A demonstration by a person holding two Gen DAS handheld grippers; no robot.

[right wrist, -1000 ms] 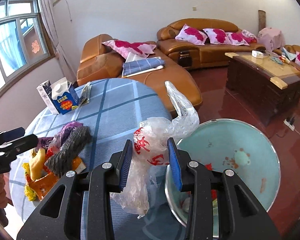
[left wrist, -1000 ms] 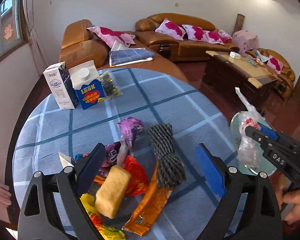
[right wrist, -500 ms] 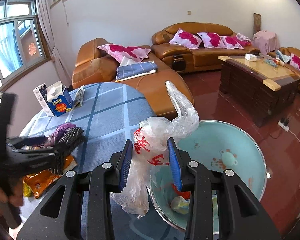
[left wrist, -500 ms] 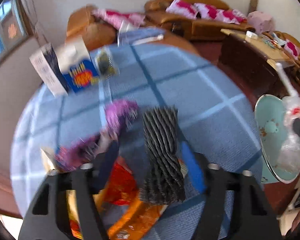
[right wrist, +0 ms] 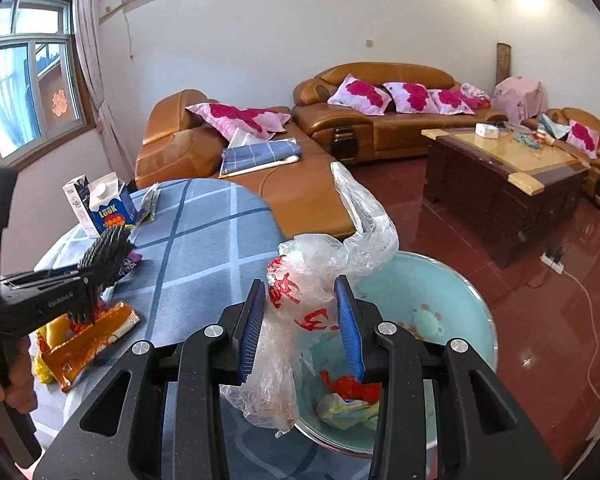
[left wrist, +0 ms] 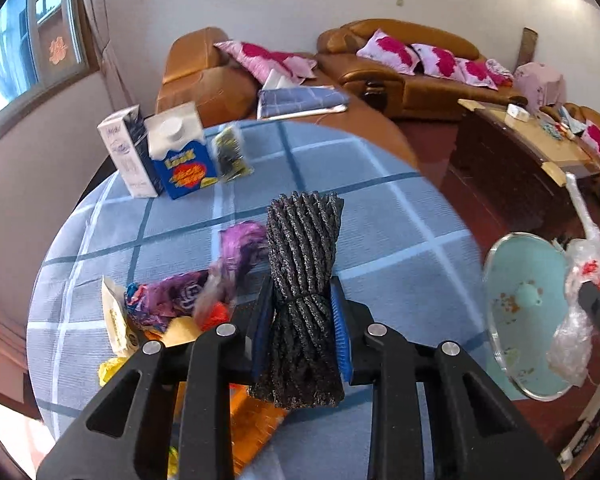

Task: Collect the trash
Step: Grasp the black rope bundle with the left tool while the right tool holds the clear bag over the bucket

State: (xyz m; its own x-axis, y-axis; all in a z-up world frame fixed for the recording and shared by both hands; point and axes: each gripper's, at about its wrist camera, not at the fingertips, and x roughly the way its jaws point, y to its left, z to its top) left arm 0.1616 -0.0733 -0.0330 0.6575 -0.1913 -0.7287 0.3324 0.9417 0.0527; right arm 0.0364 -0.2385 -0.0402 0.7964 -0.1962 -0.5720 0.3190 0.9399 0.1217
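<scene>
Both grippers loaded: rope bundle in the left, plastic bag in the right.

The left gripper (left wrist: 302, 328) has its blue pads pressed against the waist of a dark rope bundle (left wrist: 304, 276), held above the round table's blue checked cloth (left wrist: 380, 232). Under it, at about 8 o'clock, lie an orange wrapper (left wrist: 256, 428), a red one and a purple wrapper (left wrist: 168, 296). The right gripper (right wrist: 300, 332) is part closed, pinching a crumpled clear plastic bag with red print (right wrist: 300, 304) just over the rim of a teal basin (right wrist: 460, 304), which holds scraps of red and pale trash (right wrist: 352, 396). Farther off, at 11 o'clock on the table, stand a blue-and-white "Look" carton (left wrist: 180, 152) and a white box (left wrist: 126, 148); beyond are tan leather sofas (right wrist: 380, 120).
</scene>
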